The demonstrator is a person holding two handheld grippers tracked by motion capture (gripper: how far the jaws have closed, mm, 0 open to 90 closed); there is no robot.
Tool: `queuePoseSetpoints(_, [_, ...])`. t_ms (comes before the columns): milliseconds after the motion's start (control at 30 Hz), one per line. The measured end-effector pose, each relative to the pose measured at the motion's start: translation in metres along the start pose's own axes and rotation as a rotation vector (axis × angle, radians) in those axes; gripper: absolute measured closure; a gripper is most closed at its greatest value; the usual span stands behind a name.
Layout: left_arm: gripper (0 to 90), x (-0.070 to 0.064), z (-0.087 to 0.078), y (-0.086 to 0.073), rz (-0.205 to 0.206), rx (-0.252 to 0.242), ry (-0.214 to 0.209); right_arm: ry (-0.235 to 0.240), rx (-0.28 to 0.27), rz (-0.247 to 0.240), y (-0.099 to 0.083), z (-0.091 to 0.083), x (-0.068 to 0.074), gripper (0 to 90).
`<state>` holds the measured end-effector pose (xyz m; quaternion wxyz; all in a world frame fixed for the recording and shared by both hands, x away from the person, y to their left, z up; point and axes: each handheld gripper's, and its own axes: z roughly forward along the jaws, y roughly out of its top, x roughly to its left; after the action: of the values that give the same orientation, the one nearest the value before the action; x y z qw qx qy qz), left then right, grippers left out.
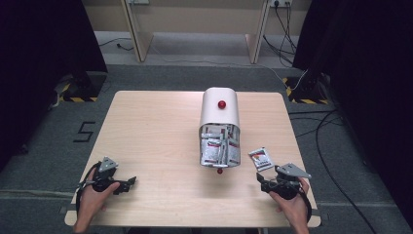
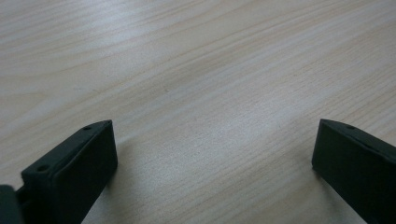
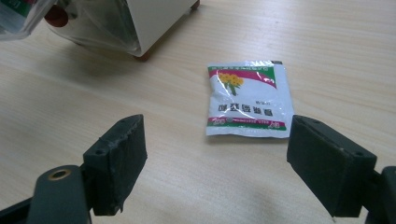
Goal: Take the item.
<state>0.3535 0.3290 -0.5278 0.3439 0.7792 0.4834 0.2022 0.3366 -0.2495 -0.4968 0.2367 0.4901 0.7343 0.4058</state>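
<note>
The sachet (image 3: 247,100) lies flat on the wooden surface (image 3: 327,42), directly in front of the right claw (image 3: 236,165) and apart from it, its printed face up. In the high view the sachet (image 1: 261,158) is just ahead of the right claw (image 1: 268,181), on the side toward the container. That claw is released: its two black jaws stand wide, with bare wood between them, and they hold nothing.

Ahead of the right claw and to its left stands the white container (image 1: 219,127), whose clear front shows many more sachets packed inside; a small red knob (image 1: 222,104) sits on its top.

The left claw (image 1: 127,183) rests low on the surface, well apart from the sachet and the container. It is also released, the jaws far apart over plain wood (image 2: 210,93).

I judge the step in hand to be the approach to the loose sachet. The next move calls for bringing the right claw forward and low, so that the jaws come on both sides of the thin packet and can pinch one edge.
</note>
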Motion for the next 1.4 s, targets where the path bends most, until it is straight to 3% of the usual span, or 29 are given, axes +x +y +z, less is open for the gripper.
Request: queuePoseSetpoints(1400, [0.0,0.0,0.0,0.0,0.0,0.0,0.0,-0.015,0.024,-0.004,-0.039,-0.023,0.009,18.9])
